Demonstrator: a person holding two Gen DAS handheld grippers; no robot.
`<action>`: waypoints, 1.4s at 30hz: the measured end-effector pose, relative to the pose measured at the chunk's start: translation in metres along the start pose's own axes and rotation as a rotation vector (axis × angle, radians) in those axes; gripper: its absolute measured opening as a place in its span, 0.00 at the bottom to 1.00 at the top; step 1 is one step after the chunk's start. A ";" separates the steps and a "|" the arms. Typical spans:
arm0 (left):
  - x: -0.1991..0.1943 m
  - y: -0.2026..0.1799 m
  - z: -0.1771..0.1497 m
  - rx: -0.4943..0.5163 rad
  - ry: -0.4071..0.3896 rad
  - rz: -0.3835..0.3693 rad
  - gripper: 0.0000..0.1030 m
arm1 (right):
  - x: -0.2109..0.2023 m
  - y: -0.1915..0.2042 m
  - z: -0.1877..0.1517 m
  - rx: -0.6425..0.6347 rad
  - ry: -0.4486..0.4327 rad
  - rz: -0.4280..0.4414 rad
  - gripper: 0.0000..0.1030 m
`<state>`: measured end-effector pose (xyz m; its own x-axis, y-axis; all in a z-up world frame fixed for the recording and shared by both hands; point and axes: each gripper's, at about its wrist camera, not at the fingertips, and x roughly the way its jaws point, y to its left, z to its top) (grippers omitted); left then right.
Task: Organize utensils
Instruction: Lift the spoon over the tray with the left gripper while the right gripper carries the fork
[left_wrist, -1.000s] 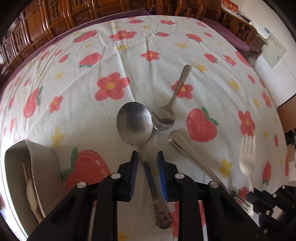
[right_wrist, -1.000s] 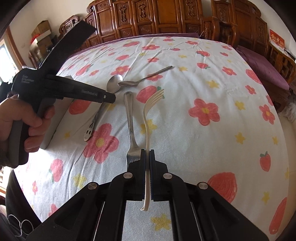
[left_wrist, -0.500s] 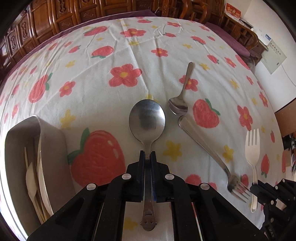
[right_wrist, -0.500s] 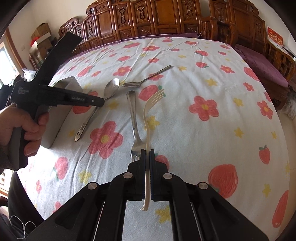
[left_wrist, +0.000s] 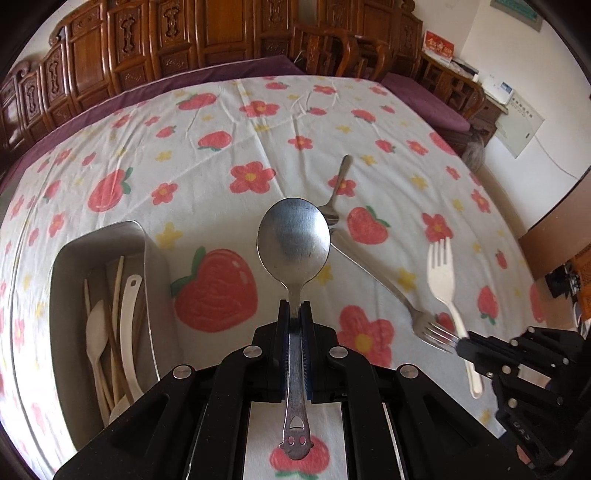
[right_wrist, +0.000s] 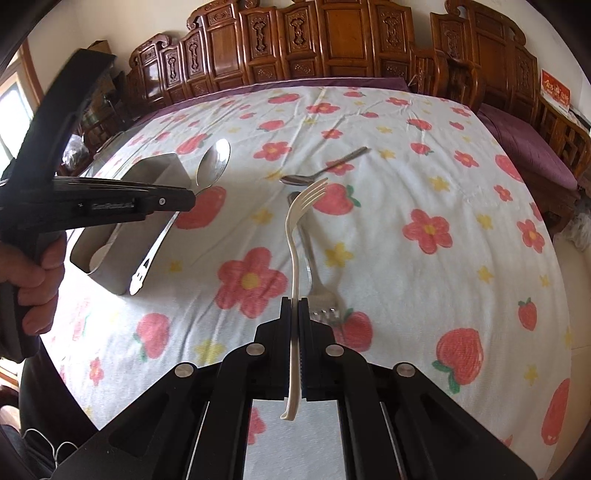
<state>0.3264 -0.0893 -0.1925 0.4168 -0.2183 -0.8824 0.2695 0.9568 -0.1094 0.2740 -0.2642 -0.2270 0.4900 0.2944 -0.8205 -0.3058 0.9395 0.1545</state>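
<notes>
Both utensils have come up off the cloth since a second ago: your left tongs (left_wrist: 294, 314), which then sat open around the big steel spoon (left_wrist: 293, 236), are now clamped on its neck and carry it in the air, bowl forward, smiley-cutout handle trailing back between the arms. Your right tongs (right_wrist: 294, 306) stay pinched on the white plastic fork (right_wrist: 295, 236), now lifted higher, tines forward.

Left on the flowered table (left_wrist: 258, 122) are the small steel spoon (left_wrist: 338, 184) and the steel fork (right_wrist: 317, 280), lying close together. The grey utensil box (left_wrist: 155, 258) sits to the left of the big steel spoon, already holding a white spoon, a white ladle-like piece and chopsticks.

Watch the grip on each thin shank: a quick swing toward the box may let the heavy bowl pivot or slide out. The fork's curved plastic handle could flex and twist. With both loads heading for one box, the tongs may collide.
</notes>
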 end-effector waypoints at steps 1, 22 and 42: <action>-0.005 0.000 -0.002 0.001 -0.006 -0.005 0.05 | -0.002 0.004 0.001 -0.004 -0.003 0.002 0.04; -0.094 0.062 -0.035 -0.050 -0.141 0.030 0.05 | -0.018 0.092 0.015 -0.106 -0.029 0.061 0.04; -0.060 0.136 -0.046 -0.170 -0.101 0.073 0.05 | -0.028 0.146 0.043 -0.173 -0.033 0.082 0.04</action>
<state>0.2983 0.0624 -0.1756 0.5174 -0.1575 -0.8411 0.0888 0.9875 -0.1302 0.2509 -0.1277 -0.1572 0.4830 0.3771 -0.7902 -0.4805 0.8686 0.1208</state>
